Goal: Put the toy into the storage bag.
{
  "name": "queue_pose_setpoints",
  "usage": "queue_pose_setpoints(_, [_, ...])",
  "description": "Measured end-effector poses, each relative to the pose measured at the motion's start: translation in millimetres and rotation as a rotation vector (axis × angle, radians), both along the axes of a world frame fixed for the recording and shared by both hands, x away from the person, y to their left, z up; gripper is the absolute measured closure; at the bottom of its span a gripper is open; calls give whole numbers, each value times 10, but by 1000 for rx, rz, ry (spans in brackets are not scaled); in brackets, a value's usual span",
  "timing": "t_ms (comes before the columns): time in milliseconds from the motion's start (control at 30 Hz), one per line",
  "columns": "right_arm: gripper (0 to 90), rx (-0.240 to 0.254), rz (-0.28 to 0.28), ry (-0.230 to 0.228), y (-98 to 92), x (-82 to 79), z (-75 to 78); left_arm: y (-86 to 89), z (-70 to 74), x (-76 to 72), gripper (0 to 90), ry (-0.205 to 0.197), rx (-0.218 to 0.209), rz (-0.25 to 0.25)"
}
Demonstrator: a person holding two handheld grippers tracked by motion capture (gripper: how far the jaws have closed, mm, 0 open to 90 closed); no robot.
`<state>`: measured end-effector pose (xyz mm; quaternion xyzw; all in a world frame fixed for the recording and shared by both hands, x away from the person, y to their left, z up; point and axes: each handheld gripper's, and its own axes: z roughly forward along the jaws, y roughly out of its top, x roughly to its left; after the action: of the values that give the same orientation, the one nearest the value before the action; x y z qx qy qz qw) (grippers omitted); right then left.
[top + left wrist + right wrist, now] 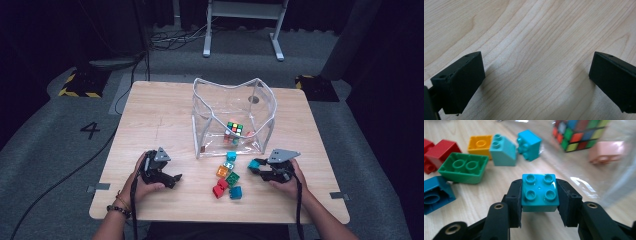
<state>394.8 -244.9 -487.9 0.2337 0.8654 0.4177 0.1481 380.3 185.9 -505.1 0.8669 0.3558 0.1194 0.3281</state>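
Right gripper [539, 202]: both pads pressed flat against the sides of a turquoise four-stud brick [539, 192], studs facing the camera, centre of the right gripper view. In the high view the same brick [255, 164] sits at the tip of the right gripper [260, 169], lower right of centre, just in front of the clear bag's lower right corner; whether it rests on the table or is raised I cannot tell.

Left gripper [536, 82]: jaws spread wide, bare wood grain of the table [531, 37] between them. High view puts the left gripper [172, 179] at lower left, held by a hand [142, 182], well apart from the bricks.

Loose bricks, lower centre of the high view (a small cluster): orange brick [222, 171], green brick [232, 178], red brick [220, 188], blue brick [235, 192], small turquoise brick [231, 156] nearest the bag.

Clear bag [265, 95] stands open at centre frame; inside it a colour cube [234, 129]. The right gripper view shows a pale pink brick [607, 151] behind the clear wall, beside the cube
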Motion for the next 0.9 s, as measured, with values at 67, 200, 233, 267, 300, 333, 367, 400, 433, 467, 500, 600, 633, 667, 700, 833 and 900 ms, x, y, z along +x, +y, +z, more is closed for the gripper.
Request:
queue_pose_setpoints(67, [592,25,-19,-9,-94,17,64,0,0,0,4,0,0,0])
queue_pose_setpoints(200, [592,50,-65,-40,-285,39,178,0,0,0,4,0,0,0])
queue_pose_setpoints(233, [592,61,-79,-46,-344,43,214,0,0,0,4,0,0,0])
queue_pose_setpoints(267, [592,69,-90,-46,-388,46,242,0,0,0,4,0,0,0])
queue_pose_setpoints(300, [592,73,-98,-58,-421,53,263,0,1,0,4,0,1,0])
queue_pose_setpoints(333, [592,77,-114,-69,-461,56,295,1,0,1,4,-1,2,-1])
queue_pose_setpoints(367, [592,86,-120,-78,-504,66,326,0,1,0,4,1,1,1])
queue_pose_setpoints(400, [592,99,-128,-82,-545,71,360,0,1,0,4,0,1,0])
queue_pose_setpoints(433, [591,108,-137,-87,-588,80,400,1,1,1,4,-1,3,-1])
queue_pose_setpoints(467, [592,111,-138,-93,-610,86,422,1,1,1,4,-1,2,-1])
queue_pose_setpoints(500, [592,112,-134,-88,-635,95,454,1,1,2,4,-2,3,-2])
queue_pose_setpoints(600, [592,122,-148,-110,-696,125,562,0,0,0,4,0,0,0])
queue_pose_setpoints(633, [592,145,-151,-108,-726,145,611,0,0,0,4,0,0,0])
queue_pose_setpoints(667, [592,152,-156,-113,-739,157,642,1,1,2,4,-2,3,-2])
queue_pose_setpoints(700, [592,153,-163,-124,-753,172,683,0,0,0,4,0,0,0])
queue_pose_setpoints(833, [592,143,-176,-162,-784,241,861,0,0,1,4,0,1,0])
queue_pose_setpoints(900, [592,138,-178,-178,-794,266,941,1,1,1,4,-1,2,-1])
